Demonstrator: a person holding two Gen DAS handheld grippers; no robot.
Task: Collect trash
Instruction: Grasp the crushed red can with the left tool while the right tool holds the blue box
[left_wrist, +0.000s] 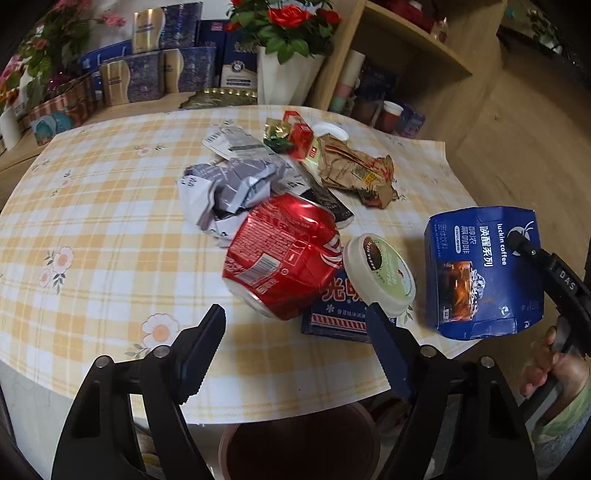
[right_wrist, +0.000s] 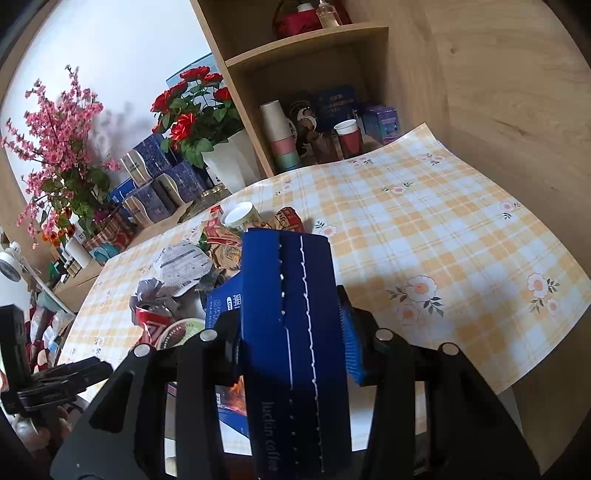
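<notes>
A pile of trash lies on the checked tablecloth (left_wrist: 92, 229): a crushed red can (left_wrist: 284, 258), a white round lid (left_wrist: 380, 273), a flat blue packet (left_wrist: 332, 314), crumpled grey paper (left_wrist: 229, 188) and a brown wrapper (left_wrist: 354, 170). My left gripper (left_wrist: 295, 343) is open and empty, just short of the can. My right gripper (right_wrist: 291, 332) is shut on a blue Luckin coffee box (right_wrist: 291, 332) and holds it above the table's front edge. The box also shows in the left wrist view (left_wrist: 484, 273), to the right of the lid.
A dark red bin (left_wrist: 299, 443) stands below the table's front edge. Blue boxes (left_wrist: 155, 74) and a white pot of red roses (left_wrist: 284, 74) stand behind the table. A wooden shelf (right_wrist: 314, 122) with cups is at the back right.
</notes>
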